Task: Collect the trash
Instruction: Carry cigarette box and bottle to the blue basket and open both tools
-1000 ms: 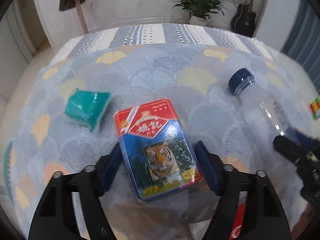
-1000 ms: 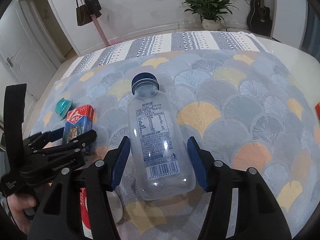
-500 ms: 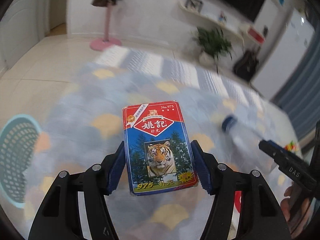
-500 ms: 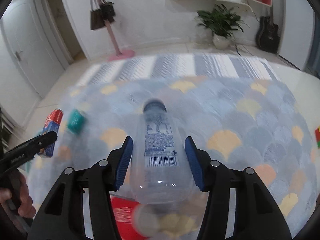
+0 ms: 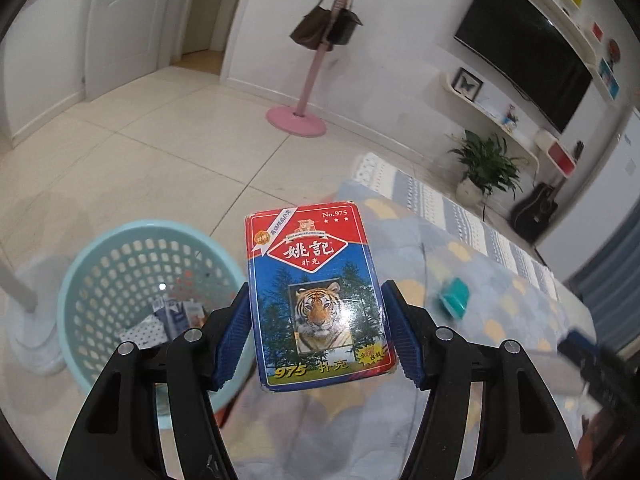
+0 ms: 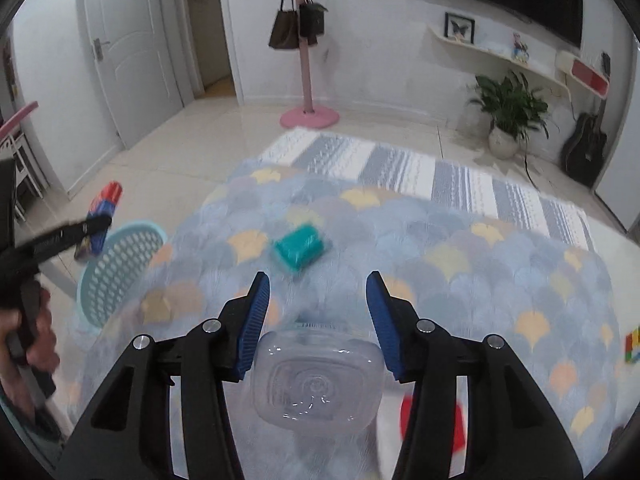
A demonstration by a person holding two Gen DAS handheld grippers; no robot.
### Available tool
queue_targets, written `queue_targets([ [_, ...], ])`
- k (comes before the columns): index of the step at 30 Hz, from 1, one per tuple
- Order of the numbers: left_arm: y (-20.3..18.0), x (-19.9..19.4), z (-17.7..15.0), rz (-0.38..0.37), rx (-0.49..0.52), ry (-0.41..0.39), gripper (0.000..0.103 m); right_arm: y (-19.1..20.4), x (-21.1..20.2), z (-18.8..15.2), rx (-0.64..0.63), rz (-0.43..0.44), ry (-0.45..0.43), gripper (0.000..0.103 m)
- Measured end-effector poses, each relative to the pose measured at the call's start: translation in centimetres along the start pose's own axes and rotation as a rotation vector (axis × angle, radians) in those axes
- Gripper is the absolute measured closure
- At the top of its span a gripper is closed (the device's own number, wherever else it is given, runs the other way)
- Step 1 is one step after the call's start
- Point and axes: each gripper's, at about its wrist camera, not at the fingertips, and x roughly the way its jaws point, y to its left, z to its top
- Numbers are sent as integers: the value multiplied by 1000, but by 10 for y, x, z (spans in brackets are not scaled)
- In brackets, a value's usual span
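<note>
Playing-card box (image 5: 320, 300), red and blue with a tiger on its face, sits clamped between the blue pads (image 5: 234, 336) of the left gripper (image 5: 318, 334), which is clenched on its long sides and holds it in the air. Just left of and below the box stands a pale blue perforated basket (image 5: 100, 256) on the tiled floor, with a few paper scraps (image 5: 168, 320) lying in its bottom. The scallop-patterned cloth (image 5: 480, 280) spreads to the right, and a small teal container (image 5: 454, 295) lies on it. From the right wrist view, the right gripper (image 6: 318, 322) has its blue pads spread wide, released, with a clear plastic bottle (image 6: 316, 380) seen bottom-on low between the finger bases; the bottle is blurred and I cannot tell whether the pads touch it. The teal container (image 6: 300, 248) lies on the cloth (image 6: 440, 260) ahead of this gripper, well apart from it. At the far left of that view the left gripper (image 6: 90, 226) carries the card box (image 6: 100, 216) above the rim of the basket (image 6: 116, 268). A pink coat stand (image 6: 308, 80) with bags hangs by the wall.
</note>
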Motion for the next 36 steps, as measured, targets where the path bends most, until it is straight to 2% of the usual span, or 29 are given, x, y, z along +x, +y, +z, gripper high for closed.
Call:
queue_targets([
  [3,6,-6,5,-2,-10,-10,41,6,3,-31,35,30,66,62],
  [7,-3,-15,6,-23,7,-33,41,20,19,-63,27,-3,145,64],
  [11,-4,-19,5,-32,20,-46,41,19,17,-70,50,-1,188,60],
  [13,0,-19,6,-22,18,-49,41,16,15,-70,59,-32,183,51],
  [15,6,-17,5,-28,-2,-40,41,13,21,-69,83,-24,194,44],
  [17,11,-14,5,-36,-18,-28,41,10,34,-68,104,-10,245,38],
  [22,23,-15,3,-15,-3,-20,41,14,65,-68,126,18,344,39],
  [23,27,-15,3,-13,-6,-18,41,18,70,-66,116,12,349,49],
  [27,50,-23,8,6,-40,-34,41,48,67,-47,74,87,288,50],
  [34,112,-45,19,4,-167,-95,41,152,54,17,-60,289,122,50],
  [36,131,-46,19,-36,-217,-96,41,177,55,29,-91,341,92,50],
])
